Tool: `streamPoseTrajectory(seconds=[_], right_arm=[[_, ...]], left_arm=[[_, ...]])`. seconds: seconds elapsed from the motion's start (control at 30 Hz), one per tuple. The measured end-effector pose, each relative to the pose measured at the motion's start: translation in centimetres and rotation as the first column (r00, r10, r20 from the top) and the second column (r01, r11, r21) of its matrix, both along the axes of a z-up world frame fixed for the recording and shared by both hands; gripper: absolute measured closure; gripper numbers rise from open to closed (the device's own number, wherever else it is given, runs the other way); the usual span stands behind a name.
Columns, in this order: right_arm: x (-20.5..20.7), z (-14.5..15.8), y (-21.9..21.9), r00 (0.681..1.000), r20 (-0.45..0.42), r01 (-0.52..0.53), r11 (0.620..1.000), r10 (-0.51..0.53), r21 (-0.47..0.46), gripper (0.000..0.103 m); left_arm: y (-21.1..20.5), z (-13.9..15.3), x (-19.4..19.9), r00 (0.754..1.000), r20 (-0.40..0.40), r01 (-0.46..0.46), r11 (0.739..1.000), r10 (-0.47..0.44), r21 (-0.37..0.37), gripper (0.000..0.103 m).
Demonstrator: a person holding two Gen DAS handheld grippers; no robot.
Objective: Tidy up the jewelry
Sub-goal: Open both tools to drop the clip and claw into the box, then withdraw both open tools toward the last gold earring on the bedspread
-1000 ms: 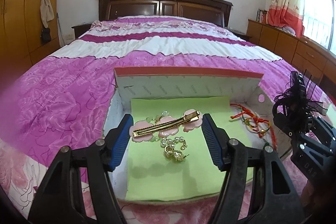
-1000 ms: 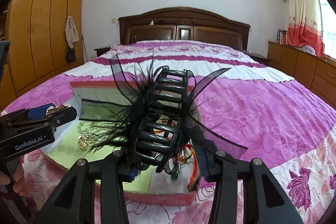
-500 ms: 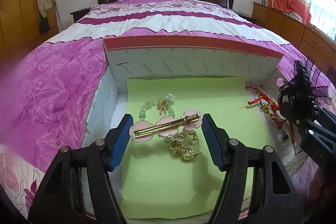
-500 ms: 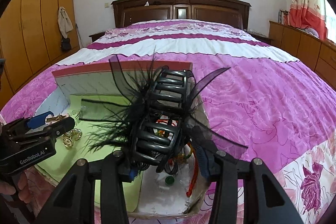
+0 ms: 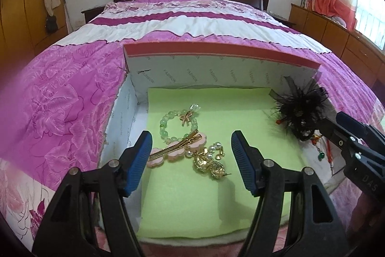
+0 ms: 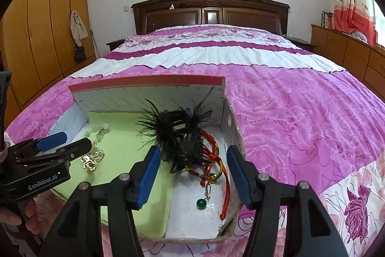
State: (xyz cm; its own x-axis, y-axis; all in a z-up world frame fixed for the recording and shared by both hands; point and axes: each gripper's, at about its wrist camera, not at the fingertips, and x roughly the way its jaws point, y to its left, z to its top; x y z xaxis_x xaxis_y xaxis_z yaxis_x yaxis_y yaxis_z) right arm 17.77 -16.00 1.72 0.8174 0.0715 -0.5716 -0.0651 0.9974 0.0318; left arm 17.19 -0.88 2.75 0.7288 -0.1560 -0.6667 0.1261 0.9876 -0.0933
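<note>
An open cardboard box (image 5: 216, 57) (image 6: 149, 86) lies on the bed, lined with a green pad (image 5: 207, 184) (image 6: 125, 155). On the pad lie a gold clip on pink flowers (image 5: 175, 148), a green bead bracelet (image 5: 168, 122) and gold pearl earrings (image 5: 209, 164). A black feathered claw clip (image 6: 180, 134) (image 5: 300, 110) rests in the box's right side over red cords (image 6: 214, 160). My left gripper (image 5: 191, 161) is open, with the gold clip lying on the pad in front of its left finger. My right gripper (image 6: 193, 176) is open, just behind the black clip.
The pink and white quilt (image 6: 288, 98) surrounds the box. A dark headboard (image 6: 209, 9) stands at the far end, wardrobes (image 6: 36, 28) to the left, low cabinets (image 6: 349, 47) to the right. A green bead pendant (image 6: 201, 202) lies on the box's white floor.
My right gripper opened and let the black feathered clip go into the box's right side. My left gripper opened off the gold clip, which now lies on the pad.
</note>
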Motion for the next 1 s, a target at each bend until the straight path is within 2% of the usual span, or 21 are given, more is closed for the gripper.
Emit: streamPoseTrajectory(seconds=[0.53,1.0], right_arm=[[-4.7,3.5,-0.2,0.998,0.057,-0.036,0.996,0.031,0.084,0.041],[-9.3,4.1,-2.7,0.999,0.033,0.019,0.990,-0.024,0.143,0.040]], left_arm=[[0.5,3.5,-3.6,0.998,0.047,0.037,0.998,-0.034,-0.052,0.042],[0.6,4.5,-7.1,0.996,0.029,0.081,0.993,-0.079,-0.081,0.042]])
